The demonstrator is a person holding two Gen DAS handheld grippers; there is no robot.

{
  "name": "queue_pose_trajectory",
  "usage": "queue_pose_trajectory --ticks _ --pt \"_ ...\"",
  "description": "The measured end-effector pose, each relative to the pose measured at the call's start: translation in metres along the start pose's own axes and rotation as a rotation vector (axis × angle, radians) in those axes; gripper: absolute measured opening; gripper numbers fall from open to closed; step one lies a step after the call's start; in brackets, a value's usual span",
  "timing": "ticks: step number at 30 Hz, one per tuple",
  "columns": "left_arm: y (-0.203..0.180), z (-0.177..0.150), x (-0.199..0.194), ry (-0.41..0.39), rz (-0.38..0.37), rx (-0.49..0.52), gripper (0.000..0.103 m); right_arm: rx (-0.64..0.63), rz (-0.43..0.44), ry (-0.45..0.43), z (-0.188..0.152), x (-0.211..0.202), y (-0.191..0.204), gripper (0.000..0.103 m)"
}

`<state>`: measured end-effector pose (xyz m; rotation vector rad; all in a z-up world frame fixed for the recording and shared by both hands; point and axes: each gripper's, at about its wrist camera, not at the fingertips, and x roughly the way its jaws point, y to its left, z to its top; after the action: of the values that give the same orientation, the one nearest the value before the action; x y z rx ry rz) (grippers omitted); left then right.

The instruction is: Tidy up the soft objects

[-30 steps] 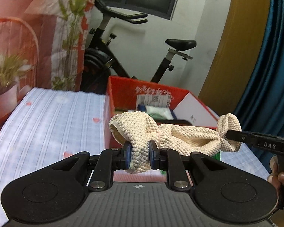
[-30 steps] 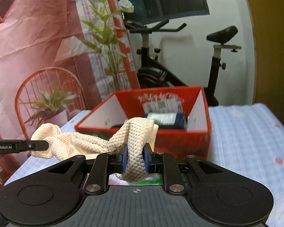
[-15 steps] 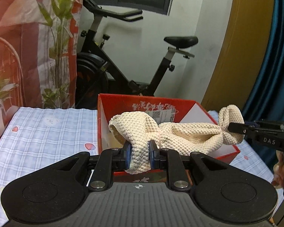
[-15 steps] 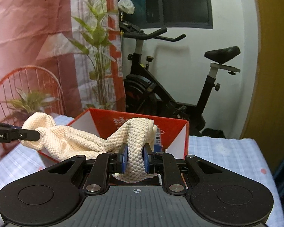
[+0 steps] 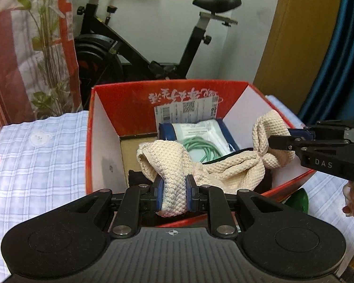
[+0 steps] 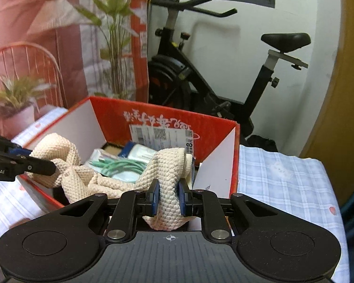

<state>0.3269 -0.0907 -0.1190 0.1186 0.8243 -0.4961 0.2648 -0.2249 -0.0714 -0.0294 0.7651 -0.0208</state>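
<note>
A cream knitted cloth [image 5: 226, 167] hangs stretched between both grippers, over the open red cardboard box [image 5: 129, 108]. My left gripper [image 5: 174, 192] is shut on one end of the cloth. My right gripper [image 6: 168, 193] is shut on the other end [image 6: 170, 176]. In the left wrist view the right gripper [image 5: 283, 139] comes in from the right at the box's right wall. In the right wrist view the left gripper [image 6: 47, 165] comes in from the left. The cloth's middle sags into the box [image 6: 233, 155].
The box holds a blue-edged packet [image 5: 200, 132] with a green cable [image 5: 200, 149] and something dark. It stands on a blue checked bedsheet [image 5: 35, 160]. An exercise bike [image 5: 153, 47] and a plant [image 5: 49, 70] are behind. A green object [image 5: 299, 199] lies by the box's right corner.
Both grippers have moved forward and tilted down with the cloth. It now hangs over the box's open top and sags inside. Both grips are unchanged.
</note>
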Motion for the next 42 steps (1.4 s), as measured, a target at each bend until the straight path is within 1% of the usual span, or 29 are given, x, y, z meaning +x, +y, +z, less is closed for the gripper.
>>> queue_pose_trajectory --ticks 5,11,18,21,22,24,25,26,27,28,29,30,32,33,34,35,36,38,39,42 --pt "0.000 0.004 0.011 0.029 0.001 0.014 0.020 -0.001 0.010 0.043 -0.003 0.015 0.001 0.015" --pt "0.001 0.005 0.019 0.050 0.007 0.025 0.020 0.003 0.015 0.065 -0.008 0.019 0.000 0.015" --pt "0.000 0.004 0.021 0.053 0.018 0.025 0.020 0.027 0.021 0.081 -0.010 0.022 -0.002 0.016" --pt "-0.002 0.005 0.019 0.040 0.036 0.037 0.023 0.030 0.016 0.079 -0.010 0.021 -0.003 0.016" --pt "-0.003 0.005 0.017 0.032 0.040 0.041 0.026 0.027 0.013 0.074 -0.010 0.020 -0.003 0.017" --pt "-0.004 0.007 0.014 0.016 0.042 0.043 0.040 0.012 -0.005 0.064 -0.009 0.019 -0.001 0.021" --pt "-0.004 0.008 0.012 0.006 0.044 0.044 0.052 0.008 -0.011 0.055 -0.008 0.017 -0.001 0.024" --pt "-0.004 0.008 0.009 -0.009 0.047 0.045 0.062 0.007 -0.013 0.045 -0.008 0.015 -0.001 0.024" --pt "-0.004 0.009 0.006 -0.023 0.050 0.044 0.065 0.007 -0.014 0.036 -0.008 0.013 -0.001 0.025" --pt "-0.005 0.009 0.004 -0.036 0.051 0.043 0.070 0.008 -0.017 0.026 -0.007 0.010 -0.001 0.028" --pt "-0.005 0.010 0.000 -0.051 0.050 0.040 0.075 0.010 -0.020 0.016 -0.006 0.007 -0.001 0.035" --pt "-0.005 0.010 -0.003 -0.061 0.049 0.038 0.077 0.013 -0.019 0.004 -0.006 0.004 -0.001 0.039" --pt "-0.005 0.010 -0.009 -0.085 0.055 0.033 0.090 0.024 -0.011 -0.020 -0.004 -0.003 -0.003 0.058" --pt "-0.006 0.010 -0.014 -0.101 0.061 0.029 0.093 0.027 -0.011 -0.031 -0.003 -0.006 -0.003 0.062" --pt "-0.006 0.009 -0.018 -0.117 0.066 0.025 0.096 0.030 -0.013 -0.041 -0.003 -0.010 -0.003 0.068" --pt "-0.006 0.009 -0.023 -0.127 0.067 0.022 0.098 0.033 -0.018 -0.050 -0.003 -0.013 -0.003 0.075" --pt "-0.006 0.008 -0.026 -0.133 0.067 0.020 0.098 0.037 -0.020 -0.057 -0.002 -0.016 -0.002 0.078" --pt "-0.006 0.006 -0.034 -0.142 0.070 0.018 0.100 0.061 -0.027 -0.082 -0.003 -0.023 -0.003 0.099" --pt "-0.006 0.005 -0.037 -0.149 0.074 0.017 0.100 0.074 -0.027 -0.095 -0.004 -0.027 -0.003 0.103" --pt "-0.005 0.000 -0.049 -0.169 0.094 0.014 0.103 0.097 -0.039 -0.110 -0.006 -0.036 -0.003 0.103"
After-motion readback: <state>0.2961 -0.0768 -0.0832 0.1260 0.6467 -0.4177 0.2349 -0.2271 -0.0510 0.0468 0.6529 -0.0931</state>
